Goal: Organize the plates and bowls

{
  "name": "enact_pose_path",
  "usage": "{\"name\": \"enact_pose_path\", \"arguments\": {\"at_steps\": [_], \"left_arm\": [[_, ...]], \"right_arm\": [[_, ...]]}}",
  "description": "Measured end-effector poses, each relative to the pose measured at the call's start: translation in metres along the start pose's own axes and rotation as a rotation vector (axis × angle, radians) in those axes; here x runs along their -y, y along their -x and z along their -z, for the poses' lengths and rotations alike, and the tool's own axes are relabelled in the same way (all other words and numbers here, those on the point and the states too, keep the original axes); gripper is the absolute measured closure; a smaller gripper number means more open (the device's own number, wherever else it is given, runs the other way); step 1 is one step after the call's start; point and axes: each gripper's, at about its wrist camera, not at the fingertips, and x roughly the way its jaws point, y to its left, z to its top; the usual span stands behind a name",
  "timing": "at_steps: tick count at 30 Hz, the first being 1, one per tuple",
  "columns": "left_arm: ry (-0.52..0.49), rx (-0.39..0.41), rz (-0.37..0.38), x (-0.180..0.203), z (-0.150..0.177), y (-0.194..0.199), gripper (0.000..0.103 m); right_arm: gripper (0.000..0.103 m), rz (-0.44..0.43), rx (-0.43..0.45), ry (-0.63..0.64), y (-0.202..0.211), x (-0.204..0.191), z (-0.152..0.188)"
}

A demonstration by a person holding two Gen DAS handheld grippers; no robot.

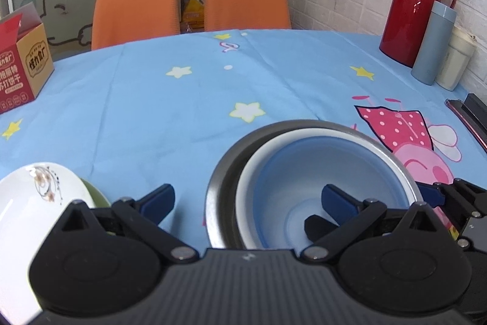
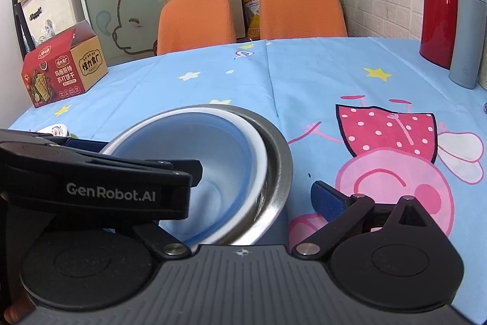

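A steel bowl (image 1: 225,172) stands on the blue tablecloth with a white bowl (image 1: 258,160) and a blue bowl (image 1: 304,172) nested in it. My left gripper (image 1: 246,203) is open, its jaws straddling the stack's left rim, one finger (image 1: 338,200) inside the blue bowl. A white flowered plate (image 1: 27,203) lies on a green dish (image 1: 94,194) at the lower left. In the right wrist view the same steel bowl (image 2: 280,172), white bowl (image 2: 258,151) and blue bowl (image 2: 219,154) appear. My right gripper (image 2: 255,194) is open at the stack's right rim, its left finger hidden behind the left gripper body (image 2: 91,181).
A red biscuit box (image 1: 21,63) stands at the left. A red thermos (image 1: 417,11), a grey-blue flask (image 1: 432,44) and a cream cup (image 1: 456,63) stand at the right by the brick wall. Two orange chairs (image 1: 188,5) sit beyond the table. A dark object (image 1: 471,114) lies at the right edge.
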Motion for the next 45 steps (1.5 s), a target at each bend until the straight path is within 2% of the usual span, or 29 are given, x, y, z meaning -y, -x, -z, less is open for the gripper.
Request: {"name": "enact_pose_path", "arguments": {"at_steps": [2, 3, 4, 5, 6, 11, 17, 21, 27, 33, 39, 45], "left_arm": [[0.011, 0.007, 0.012, -0.001, -0.002, 0.000, 0.004], [0.014, 0.010, 0.008, 0.000, -0.002, 0.000, 0.009], [0.001, 0.021, -0.001, 0.002, -0.003, 0.001, 0.031], [-0.003, 0.000, 0.030, 0.003, -0.005, -0.001, 0.044], [0.026, -0.018, 0.056, 0.001, -0.006, -0.001, 0.053], [0.041, -0.030, 0.040, 0.006, -0.013, 0.004, 0.054], [0.034, 0.034, 0.038, 0.015, -0.030, 0.028, 0.054], [0.040, 0.063, 0.034, 0.012, -0.036, 0.043, 0.053], [0.090, 0.115, -0.028, -0.020, -0.041, 0.073, 0.052], [0.150, 0.146, -0.144, -0.072, -0.030, 0.101, 0.051], [0.231, 0.106, -0.241, -0.128, -0.002, 0.112, 0.051], [0.290, 0.055, -0.249, -0.160, 0.022, 0.105, 0.051]], "right_arm": [[0.000, -0.006, 0.011, 0.002, 0.001, 0.000, 0.000], [0.000, -0.011, 0.011, 0.004, 0.001, -0.001, -0.001], [0.024, -0.024, 0.011, 0.000, 0.001, -0.001, -0.001], [0.034, -0.043, 0.004, -0.017, 0.001, -0.001, -0.002], [0.033, -0.040, 0.005, -0.027, 0.001, -0.002, -0.003], [0.033, -0.022, 0.013, -0.047, 0.008, -0.005, -0.007], [0.033, 0.008, 0.075, -0.033, 0.029, -0.007, -0.027], [0.029, 0.005, 0.098, -0.009, 0.038, -0.015, -0.036], [0.025, -0.064, 0.128, 0.057, 0.040, -0.048, -0.049], [0.019, -0.194, 0.124, 0.116, 0.027, -0.099, -0.054], [0.014, -0.316, 0.040, 0.151, 0.006, -0.149, -0.040], [0.013, -0.341, -0.036, 0.174, -0.011, -0.171, -0.025]]}}
